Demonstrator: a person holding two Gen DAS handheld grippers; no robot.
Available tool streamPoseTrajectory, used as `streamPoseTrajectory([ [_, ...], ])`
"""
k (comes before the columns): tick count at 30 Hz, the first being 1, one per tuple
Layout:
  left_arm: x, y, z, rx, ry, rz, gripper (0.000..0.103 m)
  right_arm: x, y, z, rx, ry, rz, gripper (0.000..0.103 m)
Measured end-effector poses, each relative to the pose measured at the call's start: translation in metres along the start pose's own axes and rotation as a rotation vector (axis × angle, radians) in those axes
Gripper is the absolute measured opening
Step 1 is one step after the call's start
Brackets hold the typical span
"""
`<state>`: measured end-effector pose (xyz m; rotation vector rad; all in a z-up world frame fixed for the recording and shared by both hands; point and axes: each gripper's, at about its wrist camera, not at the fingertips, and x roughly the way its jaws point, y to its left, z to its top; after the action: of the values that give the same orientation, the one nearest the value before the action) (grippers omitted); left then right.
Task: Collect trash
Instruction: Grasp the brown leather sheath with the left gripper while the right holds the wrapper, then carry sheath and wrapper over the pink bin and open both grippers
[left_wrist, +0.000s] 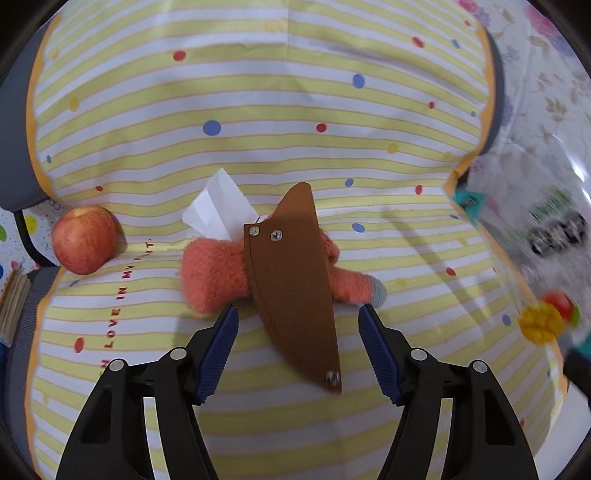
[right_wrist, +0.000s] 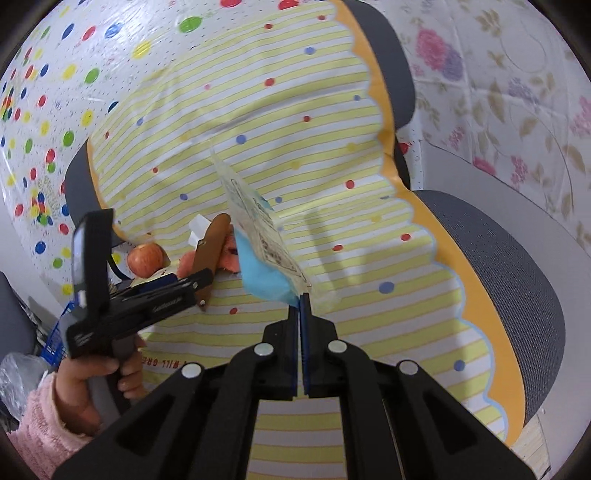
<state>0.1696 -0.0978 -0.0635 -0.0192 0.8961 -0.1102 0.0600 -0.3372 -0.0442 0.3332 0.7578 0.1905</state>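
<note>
My left gripper (left_wrist: 297, 314) is open and empty, just above a brown leather knife sheath (left_wrist: 293, 280) that lies across an orange plush toy (left_wrist: 214, 271). A crumpled white tissue (left_wrist: 216, 210) lies right behind the toy. My right gripper (right_wrist: 299, 301) is shut on a clear and blue snack wrapper (right_wrist: 264, 251) and holds it above the striped cloth. That wrapper shows blurred at the right edge of the left wrist view (left_wrist: 546, 236). The left gripper shows in the right wrist view (right_wrist: 184, 284), held by a hand in a pink sleeve.
A red apple (left_wrist: 85, 240) sits left of the toy on the yellow-striped cloth (left_wrist: 258, 110) that covers a grey chair (right_wrist: 517, 273). Dotted and flowered plastic sheets hang around. A wooden object (left_wrist: 13, 306) lies at the far left.
</note>
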Motion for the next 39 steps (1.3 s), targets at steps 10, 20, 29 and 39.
streamPoseTrajectory([
  [10,0.01,0.017,0.01,-0.104,0.016,-0.057,0.048,-0.013,-0.007,-0.007,0.036,-0.001,0.007,0.002],
  [20,-0.085,0.007,-0.049,0.074,-0.126,-0.146,0.048,-0.022,0.012,-0.024,0.027,0.02,0.028,0.002],
  [29,-0.129,0.004,-0.094,0.124,-0.175,-0.168,0.048,-0.041,0.03,-0.043,0.052,0.018,0.055,0.002],
  [39,-0.155,-0.007,-0.136,0.17,-0.15,-0.236,0.048,-0.071,0.042,-0.068,0.055,0.003,0.017,0.002],
])
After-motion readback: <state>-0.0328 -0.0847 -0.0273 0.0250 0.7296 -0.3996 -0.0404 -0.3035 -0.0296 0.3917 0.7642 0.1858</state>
